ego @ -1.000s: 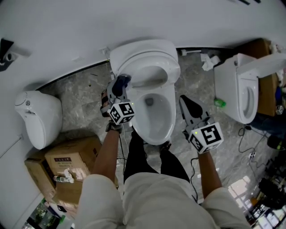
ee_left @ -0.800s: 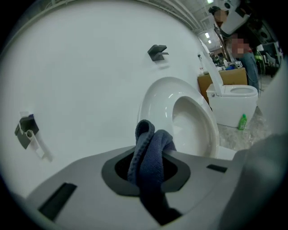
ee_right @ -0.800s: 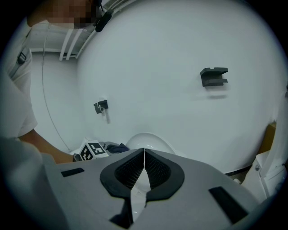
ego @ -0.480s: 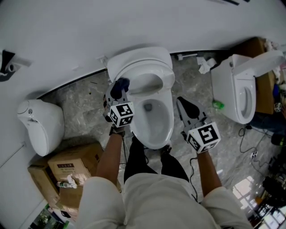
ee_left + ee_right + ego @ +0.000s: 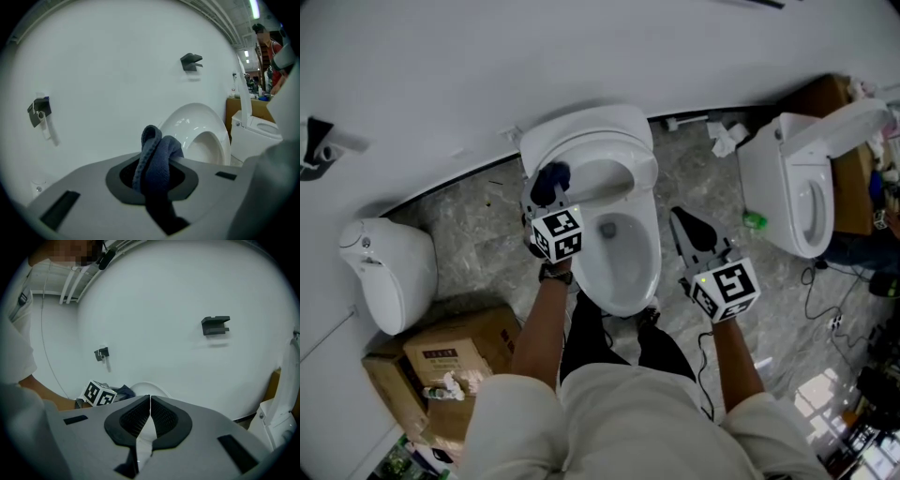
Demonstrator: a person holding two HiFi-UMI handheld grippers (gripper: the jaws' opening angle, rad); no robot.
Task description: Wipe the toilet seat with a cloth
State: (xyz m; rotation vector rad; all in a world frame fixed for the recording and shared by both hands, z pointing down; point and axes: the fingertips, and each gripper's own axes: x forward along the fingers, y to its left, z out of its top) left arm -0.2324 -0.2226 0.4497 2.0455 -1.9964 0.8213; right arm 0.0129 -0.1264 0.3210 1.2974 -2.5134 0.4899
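A white toilet stands against the wall with its lid up; the raised seat leans back over the open bowl. My left gripper is shut on a dark blue cloth at the seat's left rim. In the left gripper view the cloth bunches up between the jaws, with the seat just beyond. My right gripper hangs to the right of the bowl, shut and holding nothing. In the right gripper view its pads meet, and the left gripper's marker cube shows beyond.
A second white toilet stands at the right with crumpled paper behind it. A white urinal-like fixture lies at the left beside cardboard boxes. Cables trail on the grey marble floor at the right.
The head view has shifted a little. My left gripper with the cloth has edged up along the seat's left rim. The right gripper has stayed beside the bowl.
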